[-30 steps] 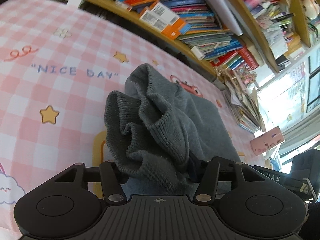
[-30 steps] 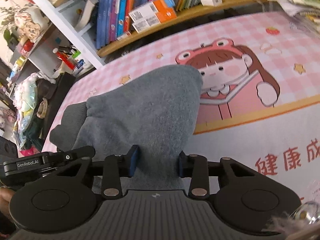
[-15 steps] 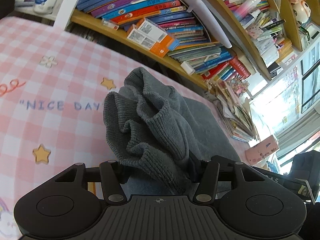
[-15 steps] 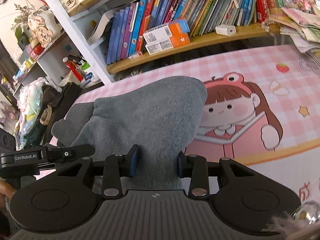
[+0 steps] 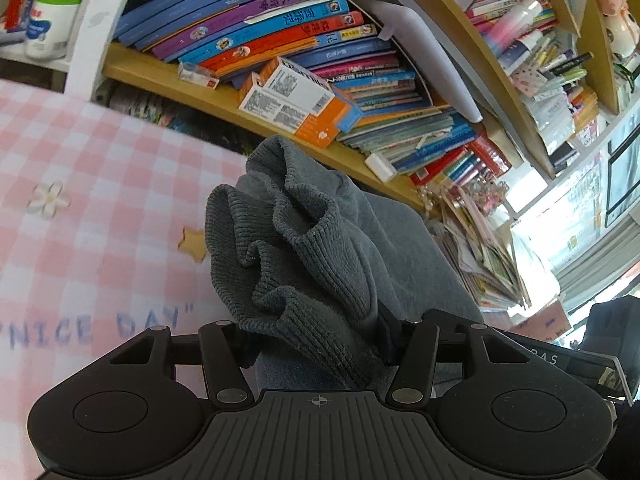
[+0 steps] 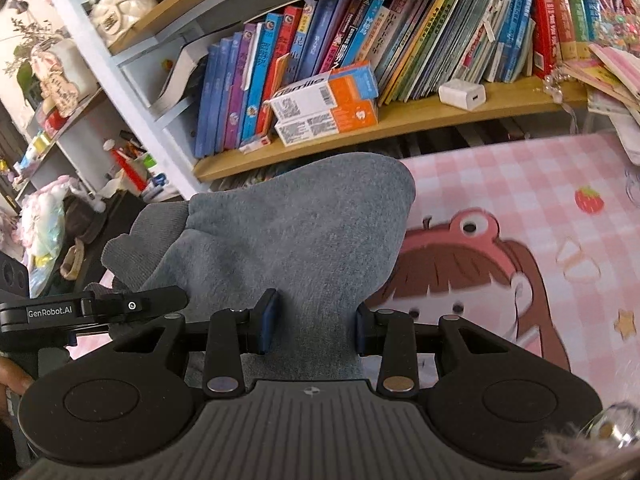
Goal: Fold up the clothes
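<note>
Fabric is filling the foreground of both wrist views: the left hand-held gripper (image 5: 316, 344) is clamping its two fingers on the bunched, ribbed edge of a grey sweater (image 5: 304, 248), and the knit is spilling over the jaws in crumpled folds. The right hand-held gripper (image 6: 312, 326) is pinching a smoother stretch of the same grey sweater (image 6: 296, 236) between its blue pads (image 6: 267, 322), the jaws standing partly closed with cloth pressed between them. In the right view the other gripper's dark body, marked GenRobot.AI, is showing at the left edge, with a person's fingertips (image 6: 12, 380) just below it. The garment is hanging lifted between the two grippers, above a pink checked cloth (image 5: 80, 184) that is covering the bench; the cloth is carrying stars, a flower and the words "NICE DAY" in the left view, and a cartoon girl in a frog hat (image 6: 480, 264) in the right view. Farther back, a wooden bookshelf (image 6: 400, 120) is holding rows of leaning books (image 5: 256, 28), with two orange-and-white boxes (image 6: 328, 104) and a white charger (image 6: 462, 94) lying in front of them.
</note>
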`<state>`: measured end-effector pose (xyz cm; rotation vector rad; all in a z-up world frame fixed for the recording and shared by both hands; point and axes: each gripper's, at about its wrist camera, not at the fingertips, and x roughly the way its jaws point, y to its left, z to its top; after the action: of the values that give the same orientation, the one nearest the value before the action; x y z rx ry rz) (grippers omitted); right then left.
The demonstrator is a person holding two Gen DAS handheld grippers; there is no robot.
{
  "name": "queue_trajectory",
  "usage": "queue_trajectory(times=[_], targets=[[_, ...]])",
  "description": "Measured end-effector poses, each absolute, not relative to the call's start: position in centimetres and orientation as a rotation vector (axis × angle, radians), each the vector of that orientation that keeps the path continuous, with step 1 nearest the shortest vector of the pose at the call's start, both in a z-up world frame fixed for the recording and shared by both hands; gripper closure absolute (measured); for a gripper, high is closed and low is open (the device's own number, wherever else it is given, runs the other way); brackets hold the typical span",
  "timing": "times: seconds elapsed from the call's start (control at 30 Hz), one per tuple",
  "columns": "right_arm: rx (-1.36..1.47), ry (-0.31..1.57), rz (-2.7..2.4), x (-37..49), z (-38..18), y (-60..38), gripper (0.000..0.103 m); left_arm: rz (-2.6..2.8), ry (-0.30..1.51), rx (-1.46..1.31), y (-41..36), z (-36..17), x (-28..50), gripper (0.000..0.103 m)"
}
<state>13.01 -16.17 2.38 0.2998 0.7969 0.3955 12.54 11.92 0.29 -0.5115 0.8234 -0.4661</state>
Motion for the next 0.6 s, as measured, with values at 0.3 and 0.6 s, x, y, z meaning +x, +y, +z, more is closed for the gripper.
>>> queue_trajectory(times=[0.3,0.6], targets=[[0.292,0.804,0.389,19.2,1.1,-16.7,0.069,-0.460,0.827,-0.501,11.3,-0.8,18.2,0.050],[0.278,0.809,0.399,22.7,-0.1,-17.0,0.069,-0.443,0.840,-0.512,10.9,-2.3,20.9,0.050]])
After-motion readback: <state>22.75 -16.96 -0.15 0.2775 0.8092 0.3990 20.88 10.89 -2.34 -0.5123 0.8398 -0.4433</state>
